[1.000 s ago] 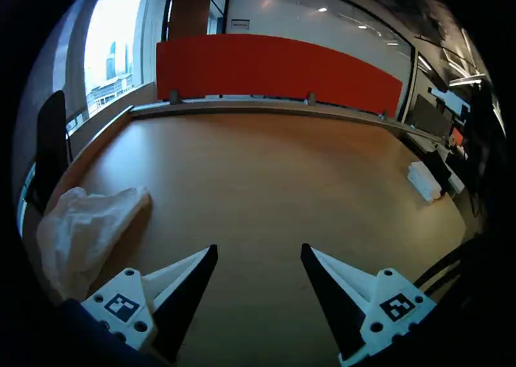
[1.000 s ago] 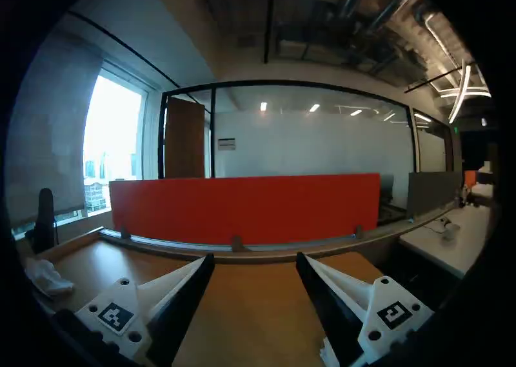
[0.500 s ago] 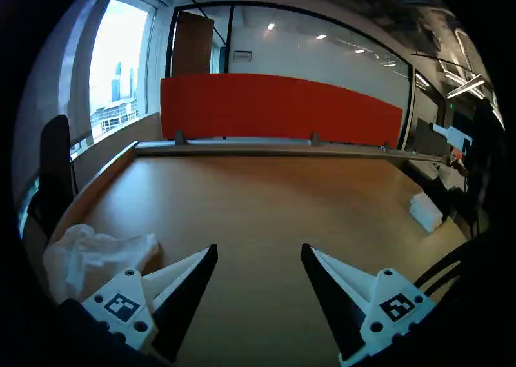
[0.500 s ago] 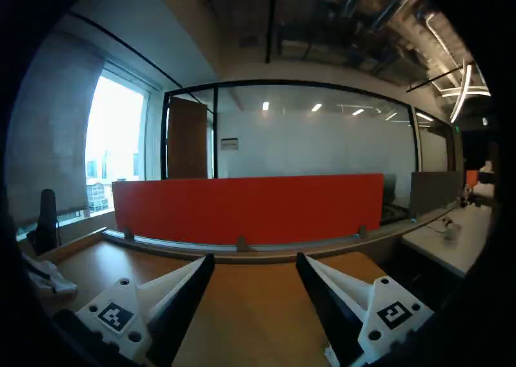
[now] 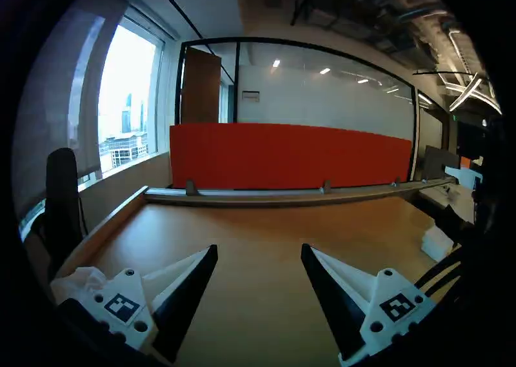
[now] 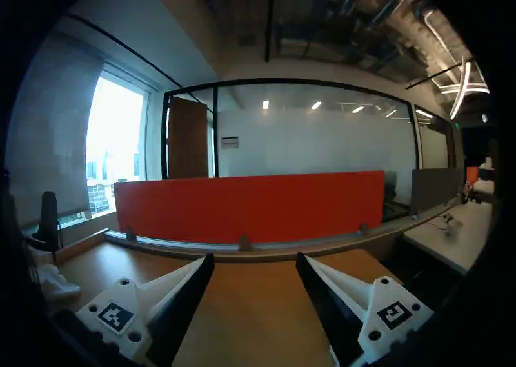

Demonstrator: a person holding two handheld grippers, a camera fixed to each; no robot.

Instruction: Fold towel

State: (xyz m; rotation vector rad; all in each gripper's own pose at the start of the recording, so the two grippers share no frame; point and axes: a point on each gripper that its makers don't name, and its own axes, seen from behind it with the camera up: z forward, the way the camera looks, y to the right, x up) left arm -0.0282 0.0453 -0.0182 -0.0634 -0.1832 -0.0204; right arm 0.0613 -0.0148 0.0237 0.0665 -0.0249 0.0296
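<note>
A crumpled white towel (image 5: 79, 281) lies on the wooden table (image 5: 271, 238) at the lower left of the left gripper view, partly hidden behind my left finger. It also appears small at the far left in the right gripper view, as a white towel (image 6: 55, 282). A folded white towel (image 5: 437, 241) sits at the table's right edge. My left gripper (image 5: 258, 264) is open above the table with nothing between its fingers. My right gripper (image 6: 253, 270) is also open and empty, level over the table.
An orange divider panel (image 5: 290, 157) runs along the table's far edge, with a glass wall behind. A dark chair back (image 5: 63, 206) stands at the left by the window. Another desk (image 6: 451, 235) stands to the right.
The left gripper has tilted upward, so the table and crumpled towel have dropped lower in its view. The right gripper has barely moved.
</note>
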